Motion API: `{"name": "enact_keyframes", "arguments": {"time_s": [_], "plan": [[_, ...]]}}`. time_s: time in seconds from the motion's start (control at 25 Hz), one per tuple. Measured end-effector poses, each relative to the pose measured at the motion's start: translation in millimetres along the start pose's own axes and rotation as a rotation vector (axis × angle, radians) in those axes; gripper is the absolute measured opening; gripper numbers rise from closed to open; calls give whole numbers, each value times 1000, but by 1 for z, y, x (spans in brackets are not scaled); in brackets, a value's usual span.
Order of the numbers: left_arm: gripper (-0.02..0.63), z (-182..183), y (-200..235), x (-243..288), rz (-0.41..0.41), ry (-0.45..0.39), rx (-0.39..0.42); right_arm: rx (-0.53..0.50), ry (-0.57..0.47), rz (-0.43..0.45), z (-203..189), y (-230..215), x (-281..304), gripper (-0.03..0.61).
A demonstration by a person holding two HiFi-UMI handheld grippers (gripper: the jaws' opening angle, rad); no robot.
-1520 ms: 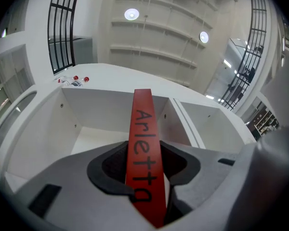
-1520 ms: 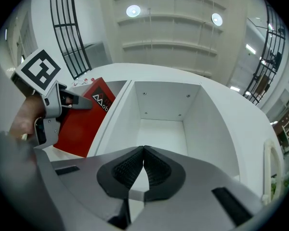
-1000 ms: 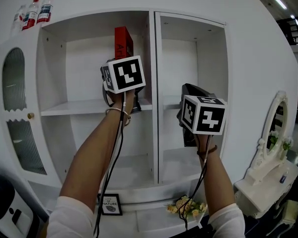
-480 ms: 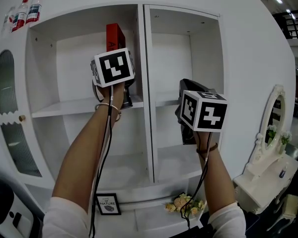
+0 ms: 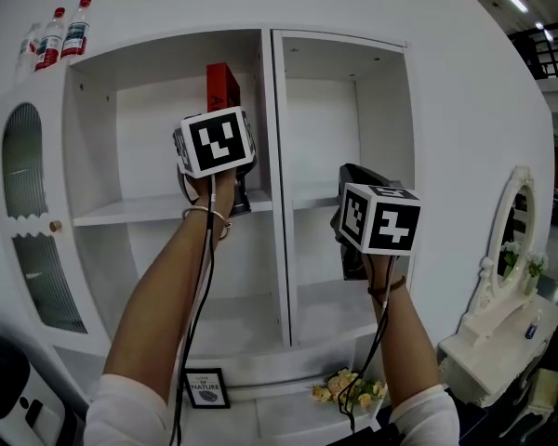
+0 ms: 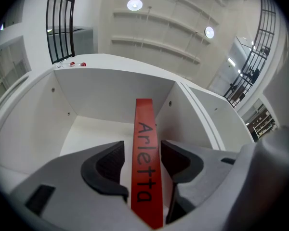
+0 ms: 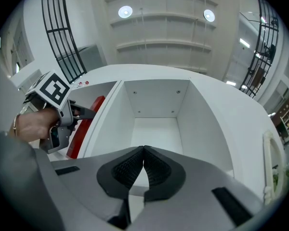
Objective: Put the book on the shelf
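Book (image 5: 221, 86) stands on the shelf (image 5: 130, 209), upper left. The left hand-held gripper (image 6: 145, 177) straddles it, and its jaws have just been opening. The right hand-held gripper (image 7: 143, 170) is closed and empty. Only withdrawal remains, I'd say.

White sleeves (image 5: 121, 414) on both arms. Left tool (image 6: 141, 142) and right tool (image 7: 143, 148): grey bodies, black ribbed pads (image 6: 111, 161). Each carries a white cube (image 5: 214, 140) with black square markers. A black cable (image 5: 201, 295) trails from each. Left wrist: thin bracelet (image 5: 210, 212). Right wrist: dark band (image 5: 388, 287).
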State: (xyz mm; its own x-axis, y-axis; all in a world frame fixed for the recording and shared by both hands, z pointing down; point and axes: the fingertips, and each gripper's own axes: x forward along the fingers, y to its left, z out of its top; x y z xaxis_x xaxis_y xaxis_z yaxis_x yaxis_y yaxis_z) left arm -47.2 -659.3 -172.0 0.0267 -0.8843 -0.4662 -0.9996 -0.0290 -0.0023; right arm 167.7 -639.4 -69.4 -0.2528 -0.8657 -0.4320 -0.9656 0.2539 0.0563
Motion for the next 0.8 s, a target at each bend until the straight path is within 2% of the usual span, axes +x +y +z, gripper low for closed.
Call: {"name": "enact_keyframes", "arguments": {"time_s": [0.2,0.36,0.52,0.8], "plan": [[230,1,8,-14,9,3,-1,13,1,-2,-1,2,-9,21],[232,21,0,-26,-52,-65,19,18,9,-4,-3,7,-17,21],[233,12,9,-41,-33,-17,13,18,24,-14,-7,12,-25,21],[232,1,12,-63,-76,-3,11,11,43,-28,-13,27,-41,21]]}}
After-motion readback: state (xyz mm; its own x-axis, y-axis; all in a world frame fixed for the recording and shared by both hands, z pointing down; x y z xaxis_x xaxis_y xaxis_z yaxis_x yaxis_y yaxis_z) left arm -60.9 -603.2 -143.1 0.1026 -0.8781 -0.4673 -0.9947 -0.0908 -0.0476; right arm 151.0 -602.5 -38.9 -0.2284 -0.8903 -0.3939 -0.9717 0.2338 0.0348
